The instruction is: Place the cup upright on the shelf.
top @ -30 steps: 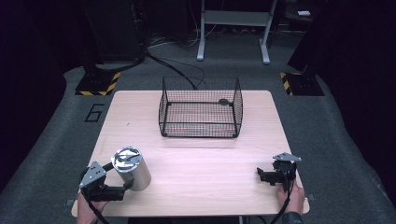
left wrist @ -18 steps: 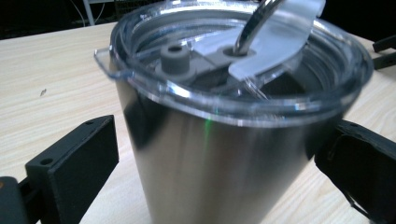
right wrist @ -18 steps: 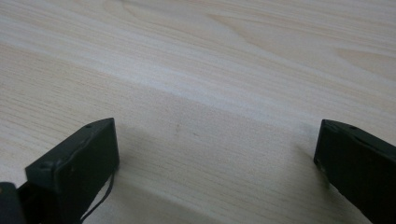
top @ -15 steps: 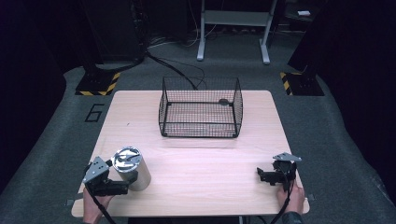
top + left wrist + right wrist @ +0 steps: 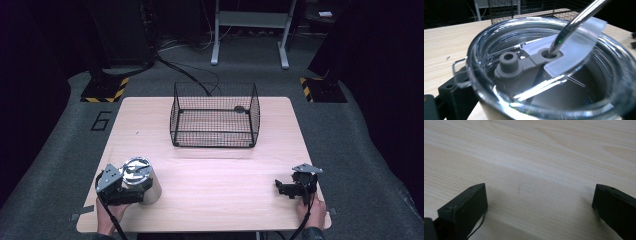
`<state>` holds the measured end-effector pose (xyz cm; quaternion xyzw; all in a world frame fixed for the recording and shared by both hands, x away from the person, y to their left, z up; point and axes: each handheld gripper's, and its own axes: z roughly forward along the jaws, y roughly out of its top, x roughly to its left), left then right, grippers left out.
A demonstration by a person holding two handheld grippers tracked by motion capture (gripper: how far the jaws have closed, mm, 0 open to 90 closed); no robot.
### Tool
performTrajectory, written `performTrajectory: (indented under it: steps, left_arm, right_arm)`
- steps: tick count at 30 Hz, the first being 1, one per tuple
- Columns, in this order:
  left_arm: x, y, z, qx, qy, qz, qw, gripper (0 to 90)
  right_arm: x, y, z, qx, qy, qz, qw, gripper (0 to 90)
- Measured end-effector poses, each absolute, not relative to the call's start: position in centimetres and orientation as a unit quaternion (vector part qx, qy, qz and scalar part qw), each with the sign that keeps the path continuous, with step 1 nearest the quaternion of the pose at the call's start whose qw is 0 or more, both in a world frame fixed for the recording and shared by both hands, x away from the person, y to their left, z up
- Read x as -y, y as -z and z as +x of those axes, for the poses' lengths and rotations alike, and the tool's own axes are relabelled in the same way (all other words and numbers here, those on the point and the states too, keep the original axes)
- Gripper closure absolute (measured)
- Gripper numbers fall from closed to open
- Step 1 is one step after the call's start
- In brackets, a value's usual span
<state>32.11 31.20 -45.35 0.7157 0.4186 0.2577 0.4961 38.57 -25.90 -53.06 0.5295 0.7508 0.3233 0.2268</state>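
Tumbler: steel, clear lid, metal straw through the lid's hole. Stands upright near the bench's front-left corner, well in front of the wire basket. Left gripper is clamped on the tumbler's side. Right gripper, far right of the tumbler near the bench's front-right corner, jaws spread wide, holding nothing.

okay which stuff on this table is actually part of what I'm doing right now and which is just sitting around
In use, likely:
steel tumbler with clear lid and metal straw
left gripper, against the tumbler
wire basket, the probable destination

Idle:
right gripper, open over bare table
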Motion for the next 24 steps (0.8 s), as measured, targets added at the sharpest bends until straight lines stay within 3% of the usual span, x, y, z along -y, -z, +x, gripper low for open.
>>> performTrajectory:
  steps: [24]
  left_arm:
    - [-31.0,44.5,32.4,-0.423,-0.271,0.709,0.494,4.1]
  right_arm:
    - [25.9,53.0,38.6,-0.752,-0.321,0.530,0.224,0.0]
